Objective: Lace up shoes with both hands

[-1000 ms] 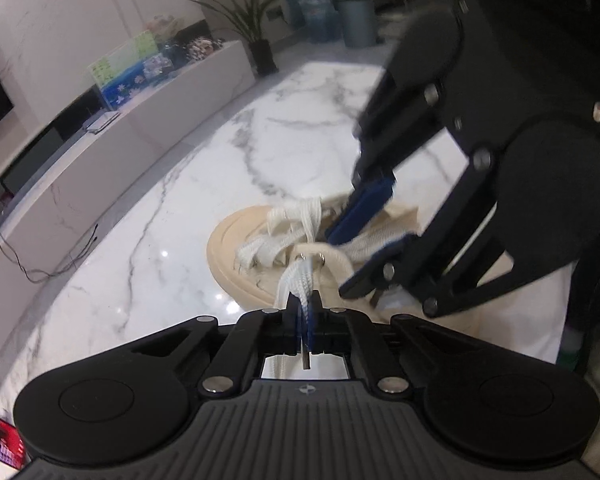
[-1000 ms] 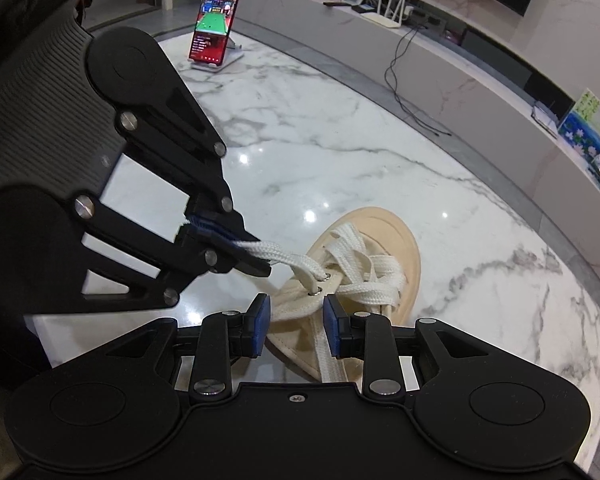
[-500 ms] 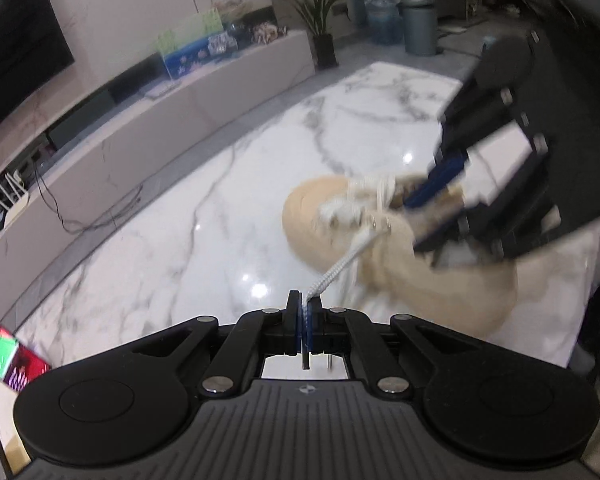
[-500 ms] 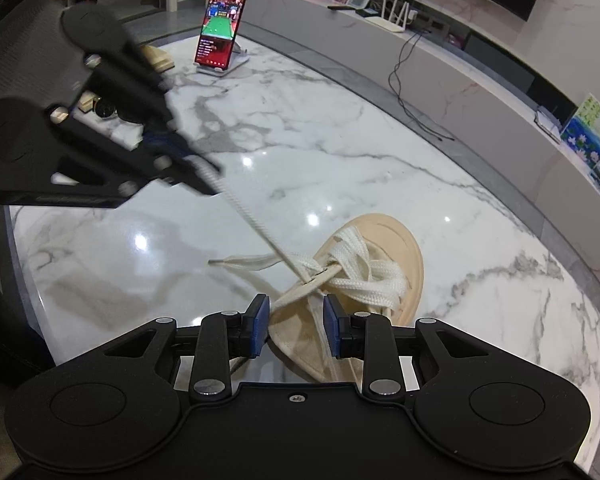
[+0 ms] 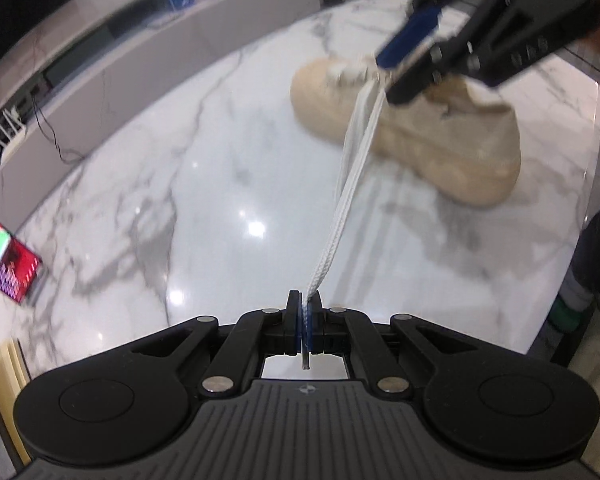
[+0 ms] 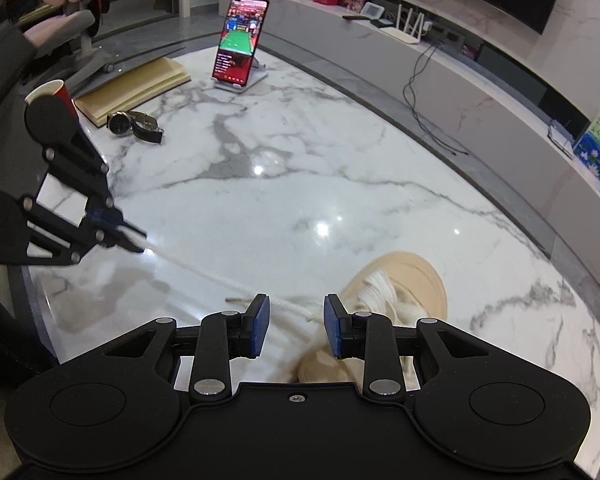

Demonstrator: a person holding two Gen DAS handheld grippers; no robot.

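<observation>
Two grippers work over a beige shoe (image 5: pixel 440 136) that sits on the white marble counter (image 5: pixel 220 160), its toe towards the far side in the right wrist view. Clamped tight on the white lace (image 5: pixel 350 184), the left gripper (image 5: pixel 308 320) has its blue pads pressed together with the flat woven strand pinched between them and the dark tip of the lace poking out behind the pads. From there the lace runs taut and straight up to the eyelets near the tongue of the shoe. In the right wrist view the same lace (image 6: pixel 220 276) shows as a thin blurred line stretching from the left gripper (image 6: pixel 134 242), well off to the left, across the counter to the shoe (image 6: pixel 416 280). Poised just above the laced front of the shoe, the right gripper (image 6: pixel 296 326) has its jaws parted, blue pads apart with a gap between them and nothing pressed in that gap; the stretched lace passes below it. Farther back on the counter stand a lit phone (image 6: pixel 240 52) on a stand, an open book (image 6: pixel 136 88), a wristwatch (image 6: pixel 134 125) and a red paper cup (image 6: pixel 56 92).
</observation>
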